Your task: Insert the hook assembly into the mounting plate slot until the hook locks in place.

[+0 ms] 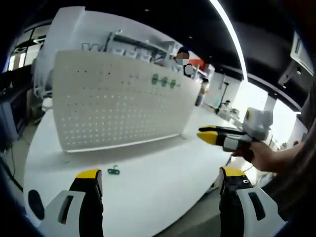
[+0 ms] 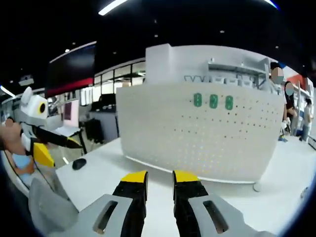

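Standing pegboard [image 1: 118, 101] on white table [image 1: 163, 173]

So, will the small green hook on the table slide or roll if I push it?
The hook looks flat and tiny, so it probably slides rather than rolls. The table seems smooth and glossy, so it may skid away easily. It is likely very light.

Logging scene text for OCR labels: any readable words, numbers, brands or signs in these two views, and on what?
None can be read.
Raised lettering on the white wall behind the pegboard: too blurred to read in either view.
Three green hooks on the pegboard: no markings visible.
Loose green hook on the table: too small to show any mark.
Left gripper and right gripper: no labels visible.
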A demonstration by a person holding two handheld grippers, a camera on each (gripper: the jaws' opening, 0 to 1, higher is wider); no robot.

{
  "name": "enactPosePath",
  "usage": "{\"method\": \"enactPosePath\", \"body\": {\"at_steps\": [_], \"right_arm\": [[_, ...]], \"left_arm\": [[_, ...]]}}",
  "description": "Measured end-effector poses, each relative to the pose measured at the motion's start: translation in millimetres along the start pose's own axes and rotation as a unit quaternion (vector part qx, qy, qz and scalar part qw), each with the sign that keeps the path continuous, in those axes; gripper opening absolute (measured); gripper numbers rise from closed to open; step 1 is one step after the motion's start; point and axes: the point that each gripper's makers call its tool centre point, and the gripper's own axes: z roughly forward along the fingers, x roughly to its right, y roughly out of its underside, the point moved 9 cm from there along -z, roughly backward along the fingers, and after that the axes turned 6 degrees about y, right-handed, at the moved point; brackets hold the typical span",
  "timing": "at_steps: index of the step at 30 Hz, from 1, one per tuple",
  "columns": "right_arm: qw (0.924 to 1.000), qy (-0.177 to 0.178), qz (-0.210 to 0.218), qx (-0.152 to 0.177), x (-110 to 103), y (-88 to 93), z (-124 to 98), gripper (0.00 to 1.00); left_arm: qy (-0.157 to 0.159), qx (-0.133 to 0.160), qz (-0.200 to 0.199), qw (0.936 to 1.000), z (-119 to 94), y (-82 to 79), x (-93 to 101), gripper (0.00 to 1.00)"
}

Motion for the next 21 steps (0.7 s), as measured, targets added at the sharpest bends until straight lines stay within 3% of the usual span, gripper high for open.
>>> {"method": "enactPosePath", "body": {"at_steps": [13,21], "right_arm": [[0.9981,-0.049,-0.004,-0.036,-38,25.6,-10,0.18],[0.9961,-0.069,-0.007,-0.055,-50,35.3,1,0.18]], "left_arm": [[-0.004,-0.002,-0.003,1.0000,-10,7.0,2.4,1.00],[-0.010,-0.009,-0.009,0.9999,-19,10.9,-3.8,1.00]]}}
